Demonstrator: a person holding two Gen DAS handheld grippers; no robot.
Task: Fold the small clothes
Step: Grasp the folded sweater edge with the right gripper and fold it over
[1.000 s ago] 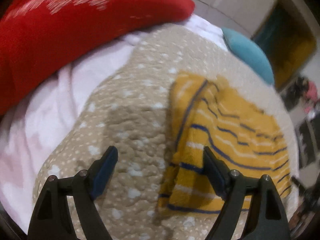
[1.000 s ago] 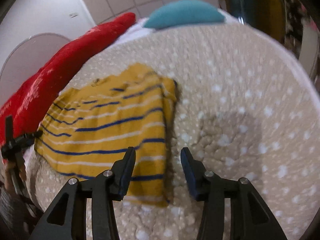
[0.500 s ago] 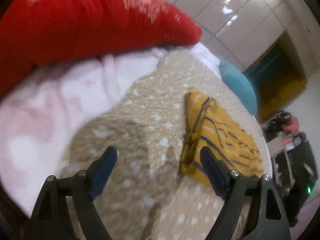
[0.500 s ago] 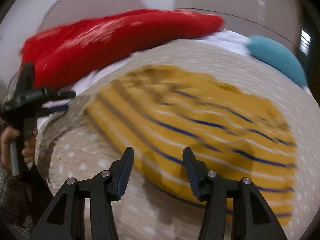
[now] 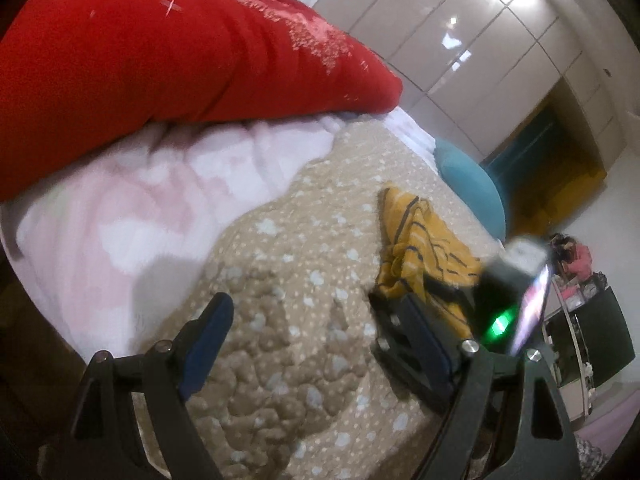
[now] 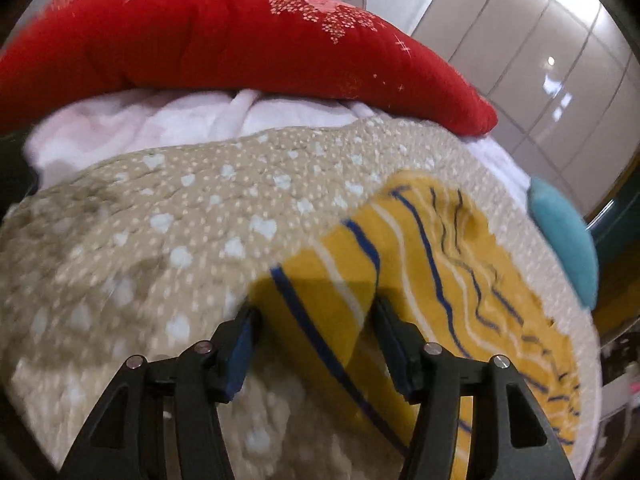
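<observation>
A small yellow garment with blue and white stripes (image 6: 432, 264) lies partly folded on a beige quilt dotted with white hearts (image 6: 180, 240). My right gripper (image 6: 316, 320) is open, its jaws standing on either side of the garment's near corner, close above it. My left gripper (image 5: 304, 320) is open and empty over bare quilt, to the left of the garment (image 5: 416, 240). The right gripper's body, with a green light (image 5: 504, 312), shows in the left wrist view, over the garment's near part.
A big red cushion (image 6: 200, 36) lies along the back on a pink-white blanket (image 6: 152, 120). A teal pillow (image 6: 564, 240) sits at the far right edge of the bed. Glossy white wardrobe doors (image 5: 480, 40) stand behind.
My right gripper has swung left and come down to the garment's near corner. My left gripper has drawn back from the garment, and the right gripper has come into its view.
</observation>
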